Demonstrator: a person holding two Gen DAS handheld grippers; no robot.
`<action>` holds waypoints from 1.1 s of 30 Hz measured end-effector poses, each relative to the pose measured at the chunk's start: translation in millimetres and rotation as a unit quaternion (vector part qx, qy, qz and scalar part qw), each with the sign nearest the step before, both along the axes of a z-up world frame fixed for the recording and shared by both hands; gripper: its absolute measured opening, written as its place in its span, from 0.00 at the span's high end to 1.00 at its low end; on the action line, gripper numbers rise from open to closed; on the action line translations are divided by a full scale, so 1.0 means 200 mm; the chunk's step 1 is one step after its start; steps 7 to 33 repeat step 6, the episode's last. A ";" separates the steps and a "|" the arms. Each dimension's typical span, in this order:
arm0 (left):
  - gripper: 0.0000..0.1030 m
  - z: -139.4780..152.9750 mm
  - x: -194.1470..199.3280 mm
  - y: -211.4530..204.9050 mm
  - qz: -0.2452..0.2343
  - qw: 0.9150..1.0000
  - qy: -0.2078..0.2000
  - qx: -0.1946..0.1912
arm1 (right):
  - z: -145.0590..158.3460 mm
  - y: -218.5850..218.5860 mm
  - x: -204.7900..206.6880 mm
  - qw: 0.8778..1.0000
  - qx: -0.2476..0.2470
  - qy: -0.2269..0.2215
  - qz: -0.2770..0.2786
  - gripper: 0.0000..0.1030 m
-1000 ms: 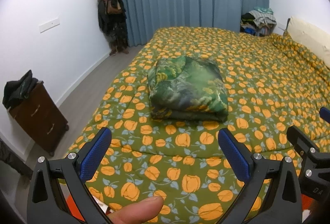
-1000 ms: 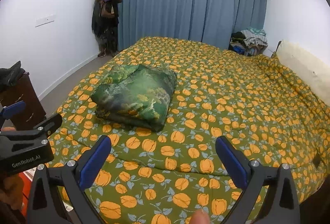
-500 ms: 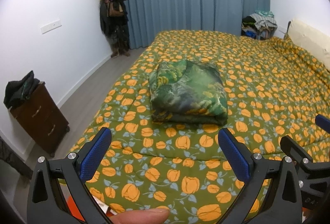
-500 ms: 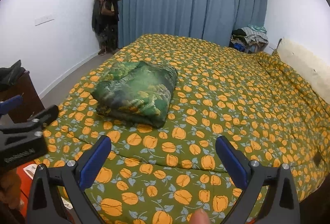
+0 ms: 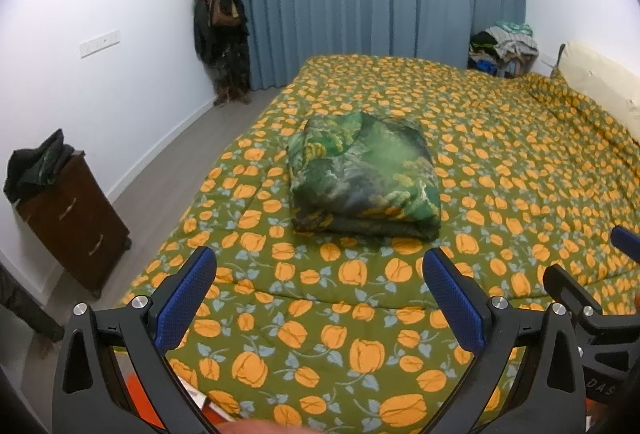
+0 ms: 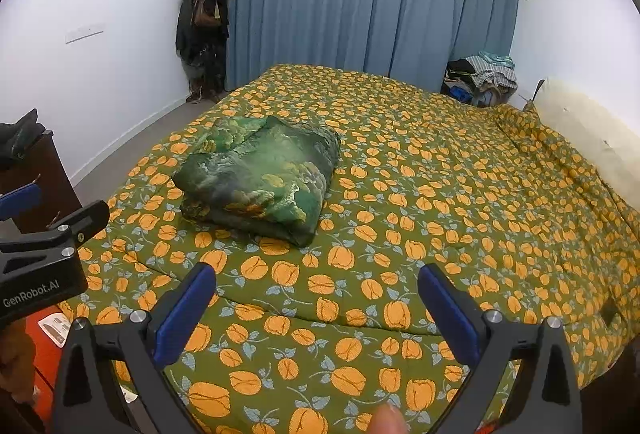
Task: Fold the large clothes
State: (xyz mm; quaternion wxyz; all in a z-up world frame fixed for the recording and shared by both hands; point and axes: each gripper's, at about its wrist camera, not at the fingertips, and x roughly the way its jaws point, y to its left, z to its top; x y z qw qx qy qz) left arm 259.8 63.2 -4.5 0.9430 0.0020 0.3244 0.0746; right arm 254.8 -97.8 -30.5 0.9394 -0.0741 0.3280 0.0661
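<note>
Garment [image 5: 362, 178] (folded) lies on bed [image 5: 500, 162], beyond both spread grippers.

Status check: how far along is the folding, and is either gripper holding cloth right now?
Done: the green patterned garment lies folded into a compact bundle on the tulip-print bedspread. In hand: nothing; the left gripper and right gripper both hang open and empty above the bed's near edge. Left: no other unfolded garment shows on the bed, so the fold looks finished; the clothes pile sits untouched.
</note>
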 end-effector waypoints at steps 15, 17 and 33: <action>0.01 -0.01 0.00 -0.01 0.001 1.000 0.003 -0.011 | 0.00 0.00 0.00 1.000 0.003 0.003 0.000 0.00; 0.01 -0.01 0.00 -0.01 0.001 1.000 0.003 -0.011 | 0.00 0.00 0.00 1.000 0.003 0.003 0.000 0.00; 0.01 -0.01 0.00 -0.01 0.001 1.000 0.003 -0.011 | 0.00 0.00 0.00 1.000 0.003 0.003 0.000 0.00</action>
